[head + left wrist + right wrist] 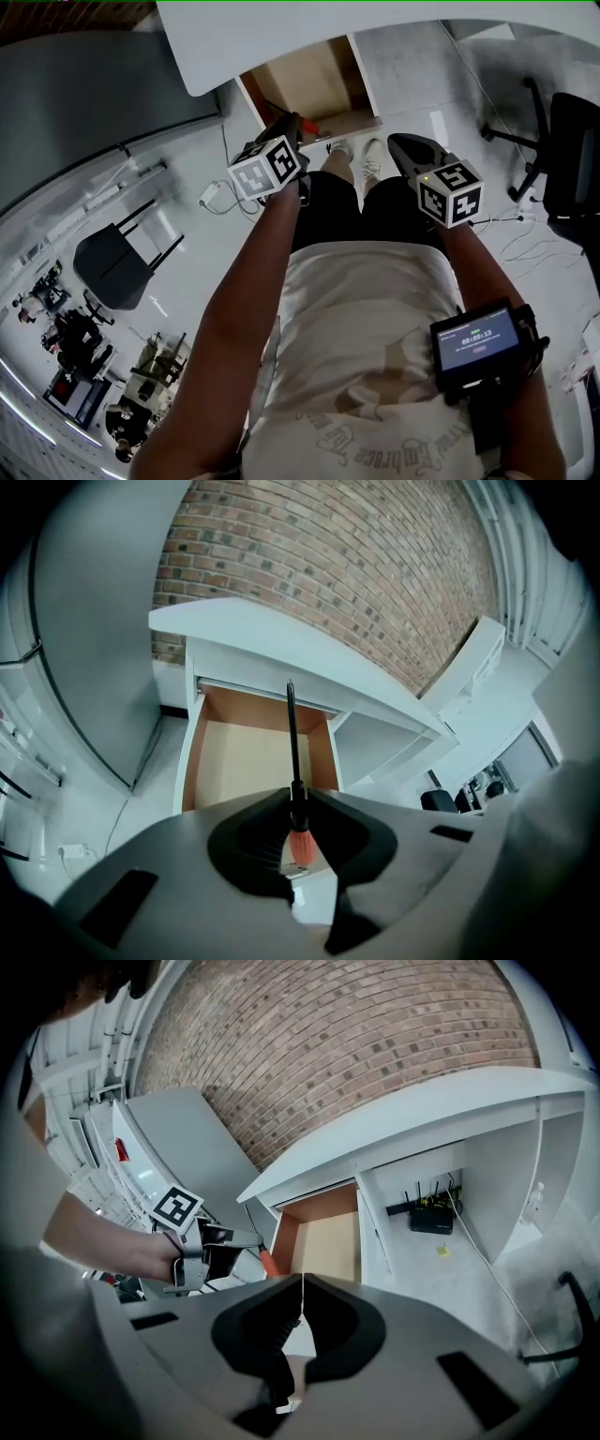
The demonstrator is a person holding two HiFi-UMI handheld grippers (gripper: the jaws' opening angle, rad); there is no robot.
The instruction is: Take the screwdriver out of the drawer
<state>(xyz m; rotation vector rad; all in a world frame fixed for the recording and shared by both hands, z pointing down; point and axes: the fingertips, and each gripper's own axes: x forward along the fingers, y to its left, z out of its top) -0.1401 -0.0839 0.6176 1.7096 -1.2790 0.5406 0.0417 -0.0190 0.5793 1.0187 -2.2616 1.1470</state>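
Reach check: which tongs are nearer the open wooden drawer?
Left. The left tongs, shut on the orange-handled screwdriver, hang just in front of the open wooden drawer; the right tongs, shut and empty, sit further off to its right.

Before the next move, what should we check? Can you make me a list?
1. Screwdriver gripped: ok. The left gripper pinches it where the black shaft meets the orange handle.
2. Screwdriver out of the drawer: ok. It is held up in front of the drawer, tip pointing away.
3. Drawer shut: not ok. It stands pulled out.
4. Nothing else left in the drawer: cannot tell. The floor that shows is bare, but the near end is hidden.
5. Right gripper free: ok. It is shut with nothing in it.
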